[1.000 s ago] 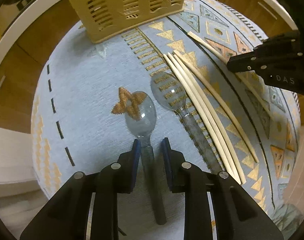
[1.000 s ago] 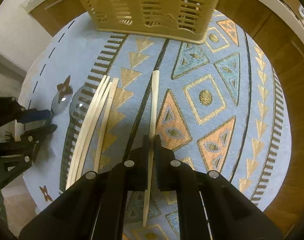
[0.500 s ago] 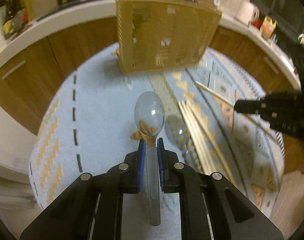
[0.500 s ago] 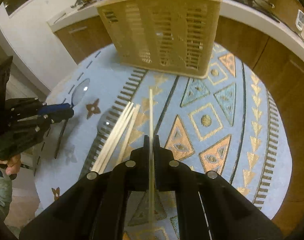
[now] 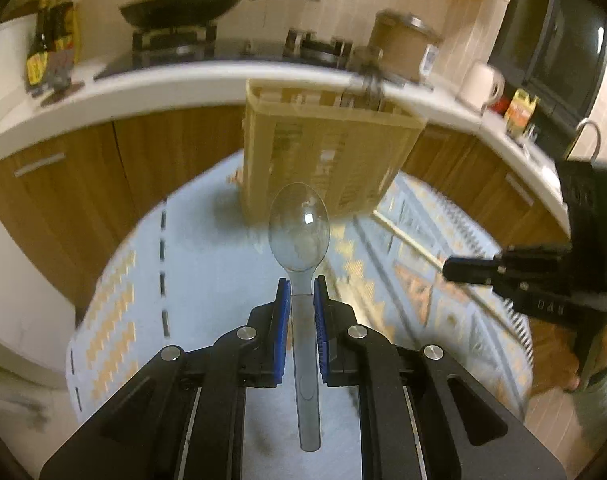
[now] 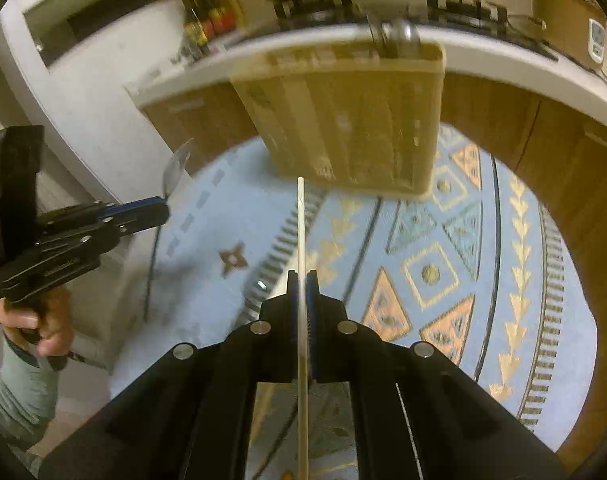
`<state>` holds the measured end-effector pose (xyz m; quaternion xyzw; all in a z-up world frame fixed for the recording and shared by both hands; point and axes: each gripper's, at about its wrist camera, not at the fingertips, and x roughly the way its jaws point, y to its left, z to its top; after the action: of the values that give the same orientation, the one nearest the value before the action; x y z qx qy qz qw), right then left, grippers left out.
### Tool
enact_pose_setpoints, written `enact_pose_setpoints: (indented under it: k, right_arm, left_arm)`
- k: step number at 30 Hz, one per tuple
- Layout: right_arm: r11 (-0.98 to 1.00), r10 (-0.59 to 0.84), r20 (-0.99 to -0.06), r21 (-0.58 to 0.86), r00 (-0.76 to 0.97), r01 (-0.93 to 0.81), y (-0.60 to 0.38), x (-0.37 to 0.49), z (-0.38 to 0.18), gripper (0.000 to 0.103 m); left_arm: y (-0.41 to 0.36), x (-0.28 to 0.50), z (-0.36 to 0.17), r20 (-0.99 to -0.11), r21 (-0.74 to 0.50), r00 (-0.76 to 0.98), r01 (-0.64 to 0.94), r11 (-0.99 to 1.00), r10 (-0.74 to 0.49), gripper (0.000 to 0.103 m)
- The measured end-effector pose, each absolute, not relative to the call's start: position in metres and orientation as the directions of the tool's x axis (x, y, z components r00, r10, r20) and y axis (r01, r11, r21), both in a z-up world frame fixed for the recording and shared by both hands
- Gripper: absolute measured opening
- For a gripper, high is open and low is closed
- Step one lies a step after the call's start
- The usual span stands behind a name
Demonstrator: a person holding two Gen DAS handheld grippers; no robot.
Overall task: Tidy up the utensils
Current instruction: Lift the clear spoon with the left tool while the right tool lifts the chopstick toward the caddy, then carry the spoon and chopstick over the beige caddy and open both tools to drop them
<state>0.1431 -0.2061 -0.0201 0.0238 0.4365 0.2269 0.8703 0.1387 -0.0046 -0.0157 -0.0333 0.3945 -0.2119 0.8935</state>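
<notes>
Warm dim indoor light – background motion-blurred – fisheye edges dark, bent.

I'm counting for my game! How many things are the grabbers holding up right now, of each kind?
Clear spoon: 1, in the left gripper
Chopstick: 1, in the right gripper
Total: 2

Left gripper (image 5: 302, 286) jaws nearly closed, angled downward, right gripper (image 6: 302, 280) jaws closed, angled downward

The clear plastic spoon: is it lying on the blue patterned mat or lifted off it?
Lifted. The clear plastic spoon is clamped by its handle in the left gripper, above the blue patterned mat.
</notes>
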Motion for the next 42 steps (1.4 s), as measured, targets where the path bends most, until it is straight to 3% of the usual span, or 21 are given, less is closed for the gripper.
enact_pose_setpoints:
  k: [12,27,42]
  right_arm:
    - [0.887,0.460,-0.474,0.221,0.750,-0.405,-0.218,0.136,0.062,0.002]
    - [0.921,0.379,-0.200,0.179,0.904,-0.346,-0.236,0.182,0.087,0.003]
    - [0.904,0.406,-0.153,0.208,0.901,-0.373,-0.257,0.234,0.086,0.003]
  left_arm:
    - [-0.016,0.153,0.077,-0.466,-0.236,0.756,0.394,0.888,-0.459,0.010]
    - [-0.029,0.197,0.102,-0.288,-0.270,0.837,0.396,0.878,-0.466,0.010]
    - [-0.053,0.238,0.096,-0.206,-0.266,0.866,0.398,0.878,-0.455,0.010]
